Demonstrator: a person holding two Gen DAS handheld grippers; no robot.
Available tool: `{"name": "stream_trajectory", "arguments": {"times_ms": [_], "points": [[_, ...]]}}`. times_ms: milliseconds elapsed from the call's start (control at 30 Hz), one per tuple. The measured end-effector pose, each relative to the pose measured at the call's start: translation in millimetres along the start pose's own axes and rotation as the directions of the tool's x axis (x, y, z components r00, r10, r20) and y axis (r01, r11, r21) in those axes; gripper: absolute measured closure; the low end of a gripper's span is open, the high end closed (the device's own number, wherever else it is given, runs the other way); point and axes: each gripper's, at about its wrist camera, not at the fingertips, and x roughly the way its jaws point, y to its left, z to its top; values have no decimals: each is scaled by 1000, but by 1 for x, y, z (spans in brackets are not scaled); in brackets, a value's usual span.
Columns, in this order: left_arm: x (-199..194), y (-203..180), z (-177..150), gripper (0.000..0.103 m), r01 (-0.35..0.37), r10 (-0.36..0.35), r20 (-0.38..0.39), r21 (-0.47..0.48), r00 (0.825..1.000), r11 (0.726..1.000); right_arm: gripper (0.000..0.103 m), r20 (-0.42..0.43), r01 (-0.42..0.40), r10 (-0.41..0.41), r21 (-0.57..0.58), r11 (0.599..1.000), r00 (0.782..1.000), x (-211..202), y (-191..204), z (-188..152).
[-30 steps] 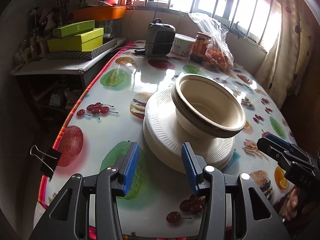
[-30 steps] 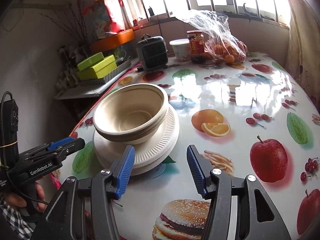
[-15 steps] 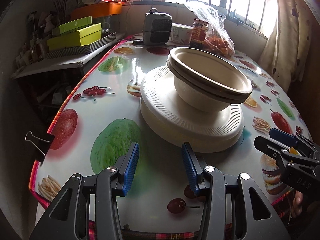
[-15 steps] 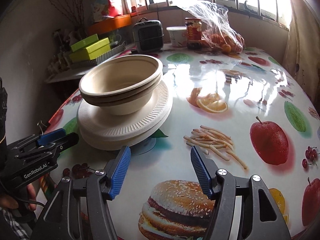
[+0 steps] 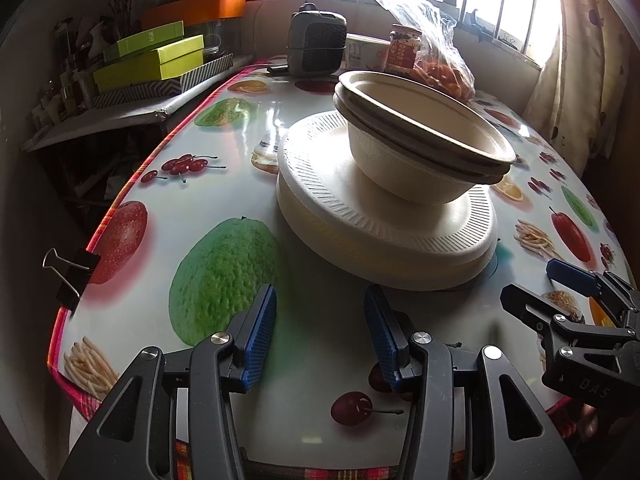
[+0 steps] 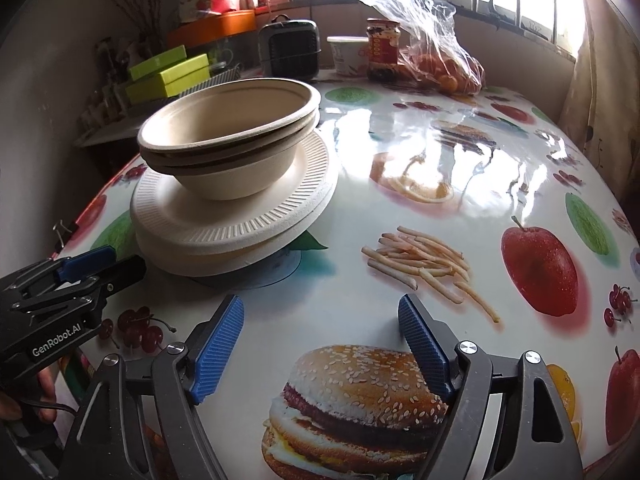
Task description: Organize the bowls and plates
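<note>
Stacked beige bowls (image 5: 420, 136) (image 6: 228, 140) rest on a stack of ribbed white plates (image 5: 384, 236) (image 6: 236, 224) on the fruit-print table (image 5: 224, 168). My left gripper (image 5: 320, 320) hovers low over the table just in front of the plates, its jaws opening with nothing between them. My right gripper (image 6: 320, 332) hangs over the burger print, to the right of the plates, jaws opening wide and empty. Each gripper shows in the other's view: the right gripper (image 5: 560, 292) at the lower right, the left gripper (image 6: 104, 268) at the lower left.
At the table's far end stand a grey heater (image 5: 318, 42), a white tub (image 6: 347, 54), a jar (image 6: 382, 54) and a plastic bag of oranges (image 6: 440, 60). Green boxes (image 5: 152, 60) sit on a side shelf. A binder clip (image 5: 70, 276) grips the table's left edge.
Both grippers have sunk toward the table, so the bowls and plates look larger and more side-on. The right gripper's jaws have spread wider; the left's look about the same.
</note>
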Motion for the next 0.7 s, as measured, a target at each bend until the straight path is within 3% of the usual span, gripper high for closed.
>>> {"name": "stream_trajectory", "arguments": {"times_ms": [400, 700], "points": [[4, -11, -1, 40, -27, 26, 7, 49, 1000, 998, 13, 14, 81, -81, 6, 997, 997, 3, 0, -4], [4, -12, -2, 39, -26, 25, 13, 48, 1000, 999, 5, 24, 98, -98, 17, 995, 995, 5, 0, -5]]}}
